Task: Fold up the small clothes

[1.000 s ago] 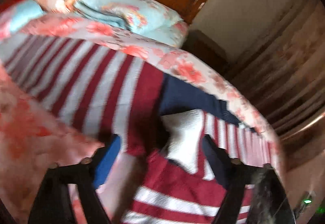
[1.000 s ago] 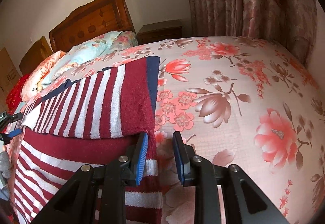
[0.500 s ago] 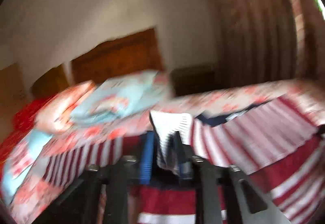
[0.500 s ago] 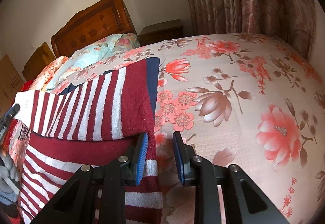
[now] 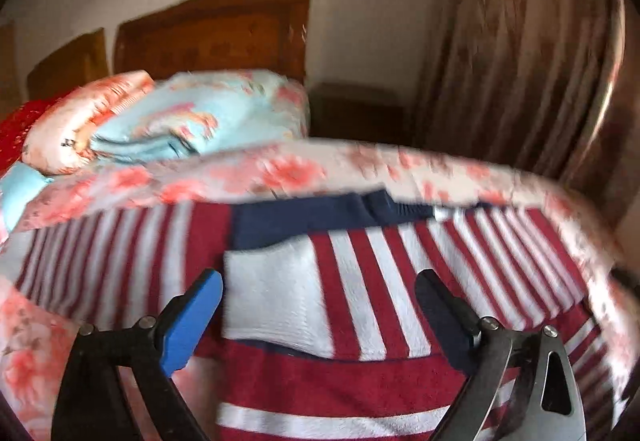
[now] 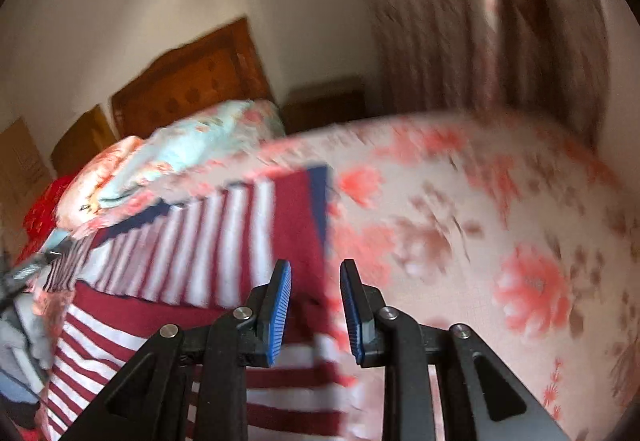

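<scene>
A red-and-white striped sweater [image 5: 384, 281] with a navy collar lies on the floral bed sheet [image 5: 280, 173]. Its sleeve with a white cuff [image 5: 272, 301] is folded across the body. My left gripper [image 5: 320, 305] is open, its blue pads wide apart on either side of the white cuff and just above it. In the right wrist view the sweater [image 6: 224, 241] lies at lower left. My right gripper [image 6: 316, 293] is open a little and empty, over the sweater's right edge.
Folded light blue and floral bedding [image 5: 172, 121] is piled at the head of the bed by the wooden headboard [image 5: 216, 33]. A dark nightstand [image 6: 324, 109] and patterned curtains [image 6: 480, 21] stand at the far side. Bare floral sheet [image 6: 500, 241] spreads right of the sweater.
My left gripper was shut on the white cuff half a second ago; now it is open and the cuff lies on the sweater. My right gripper has tilted upward.
</scene>
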`<act>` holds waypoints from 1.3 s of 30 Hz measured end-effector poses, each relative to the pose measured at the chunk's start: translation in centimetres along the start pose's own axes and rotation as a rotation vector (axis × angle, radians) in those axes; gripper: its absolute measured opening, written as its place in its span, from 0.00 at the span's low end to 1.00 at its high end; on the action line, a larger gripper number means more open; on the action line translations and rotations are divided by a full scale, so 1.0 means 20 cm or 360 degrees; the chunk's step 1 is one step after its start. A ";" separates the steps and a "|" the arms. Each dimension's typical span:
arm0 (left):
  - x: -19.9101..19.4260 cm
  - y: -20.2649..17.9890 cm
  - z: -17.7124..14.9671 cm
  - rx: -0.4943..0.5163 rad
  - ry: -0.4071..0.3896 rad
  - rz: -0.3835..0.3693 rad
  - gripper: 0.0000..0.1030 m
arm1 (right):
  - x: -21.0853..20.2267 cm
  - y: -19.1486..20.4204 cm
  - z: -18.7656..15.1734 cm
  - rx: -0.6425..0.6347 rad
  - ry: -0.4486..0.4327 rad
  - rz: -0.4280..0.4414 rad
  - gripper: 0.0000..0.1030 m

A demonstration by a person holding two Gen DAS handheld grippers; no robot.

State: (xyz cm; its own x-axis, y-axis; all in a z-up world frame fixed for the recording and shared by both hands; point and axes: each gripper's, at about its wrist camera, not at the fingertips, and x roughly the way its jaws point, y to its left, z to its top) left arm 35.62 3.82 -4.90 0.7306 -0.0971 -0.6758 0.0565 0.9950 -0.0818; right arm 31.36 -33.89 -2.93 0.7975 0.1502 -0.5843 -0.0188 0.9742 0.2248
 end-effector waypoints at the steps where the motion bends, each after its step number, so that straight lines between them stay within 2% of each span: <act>1: 0.06 -0.02 -0.01 0.0017 0.0074 0.0019 1.00 | 0.00 0.05 0.02 -0.0065 -0.0001 0.0006 0.25; 3: 0.15 -0.05 -0.05 0.0031 0.0191 0.0036 1.00 | 0.08 0.16 0.05 -0.0212 0.0085 0.0006 0.26; 5: 0.12 -0.04 -0.06 0.0023 0.0154 0.0054 1.00 | 0.20 0.22 0.05 -0.0284 0.0233 0.0031 0.26; 7: 0.04 0.05 -0.06 -0.0073 0.0084 0.0045 1.00 | 0.31 0.23 0.01 -0.0311 0.0378 -0.0050 0.26; 8: -0.01 0.13 -0.06 -0.0156 0.0052 0.0053 1.00 | 0.34 0.23 0.00 -0.0307 0.0414 -0.0070 0.26; 9: -0.05 0.23 -0.07 -0.0260 0.0017 0.0062 1.00 | 0.33 0.22 -0.01 -0.0296 0.0350 -0.0057 0.26; 10: -0.10 0.32 -0.09 -0.0371 -0.0012 0.0063 1.00 | 0.33 0.21 -0.01 -0.0283 0.0357 -0.0052 0.26; 13: -0.21 0.78 -0.22 -0.0862 -0.0064 0.0069 1.00 | 0.32 0.21 -0.03 -0.0282 0.0306 -0.0029 0.27; 16: -0.27 1.17 -0.34 -0.1251 -0.0062 0.0112 1.00 | 0.31 0.22 -0.04 -0.0313 0.0309 -0.0033 0.33; 19: -0.33 1.49 -0.42 -0.1530 -0.0149 0.0205 1.00 | 0.31 0.24 -0.05 -0.0347 0.0309 -0.0040 0.36; 22: -0.31 1.72 -0.43 -0.1668 -0.0151 0.0239 1.00 | 0.32 0.21 -0.04 -0.0316 0.0310 -0.0011 0.37; 25: -0.28 1.83 -0.36 -0.1635 -0.0113 0.0290 1.00 | 0.32 0.20 -0.04 -0.0298 0.0309 0.0008 0.37; 29: -0.16 1.87 -0.29 -0.1550 -0.0025 0.0366 1.00 | 0.32 0.20 -0.04 -0.0295 0.0309 0.0011 0.37; 32: -0.10 1.89 -0.26 -0.1500 -0.0024 0.0398 1.00 | 0.32 0.19 -0.03 -0.0279 0.0308 0.0027 0.37; 34: -0.05 1.90 -0.25 -0.1447 0.0001 0.0383 1.00 | 0.32 0.19 -0.03 -0.0268 0.0307 0.0038 0.37; 36: 0.02 1.93 -0.27 -0.1470 0.0058 0.0312 1.00 | 0.32 0.19 -0.03 -0.0259 0.0305 0.0047 0.37; 39: -0.05 1.90 -0.27 -0.1475 -0.0050 0.0338 1.00 | 0.32 0.18 -0.03 -0.0249 0.0305 0.0058 0.37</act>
State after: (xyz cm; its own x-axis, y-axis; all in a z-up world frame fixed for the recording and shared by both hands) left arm 33.36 41.53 -11.34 0.6822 0.0978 -0.7246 -0.6320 0.5773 -0.5170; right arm 35.97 -29.28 -6.26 0.6662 0.2001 -0.7185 -0.1502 0.9796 0.1336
